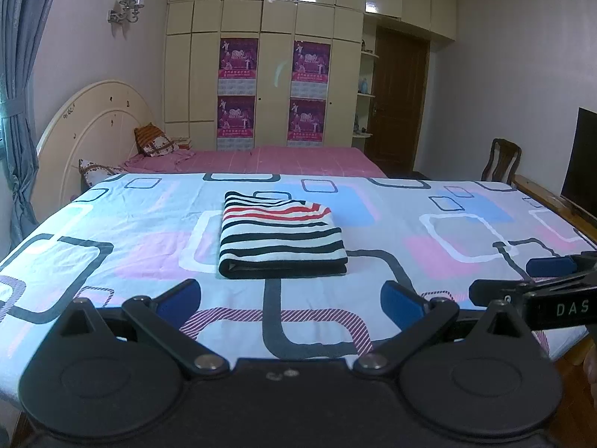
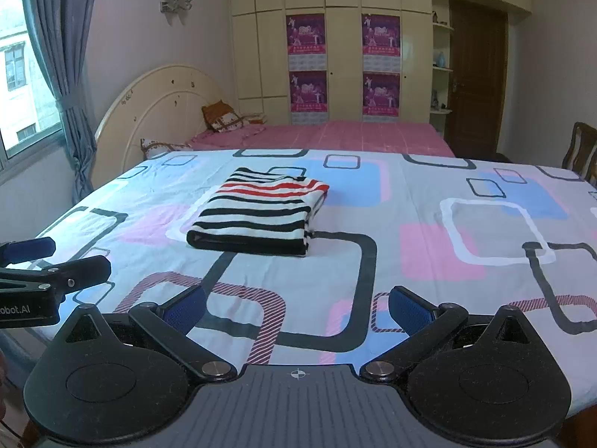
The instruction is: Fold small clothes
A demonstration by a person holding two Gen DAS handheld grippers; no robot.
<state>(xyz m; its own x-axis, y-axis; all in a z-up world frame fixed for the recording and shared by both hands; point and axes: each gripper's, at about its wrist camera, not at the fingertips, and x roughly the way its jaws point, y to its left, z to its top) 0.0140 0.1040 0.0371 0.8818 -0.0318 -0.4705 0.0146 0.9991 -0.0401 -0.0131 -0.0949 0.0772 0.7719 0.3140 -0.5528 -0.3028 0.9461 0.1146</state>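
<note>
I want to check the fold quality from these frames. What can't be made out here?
- Striped garment: its underside and inner layers are hidden by its own top fold, in both views.
- What kind of garment it is: hidden by the folding.
- Left hand-held gripper: its body is cut off by the right wrist view's left edge.
- Wardrobe posters: text too small to read.

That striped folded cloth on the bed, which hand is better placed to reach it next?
Probably the left. The striped garment lies straight ahead of the open left gripper; from the open right gripper it sits off to the left. Neither touches it, and it already looks folded.
</note>
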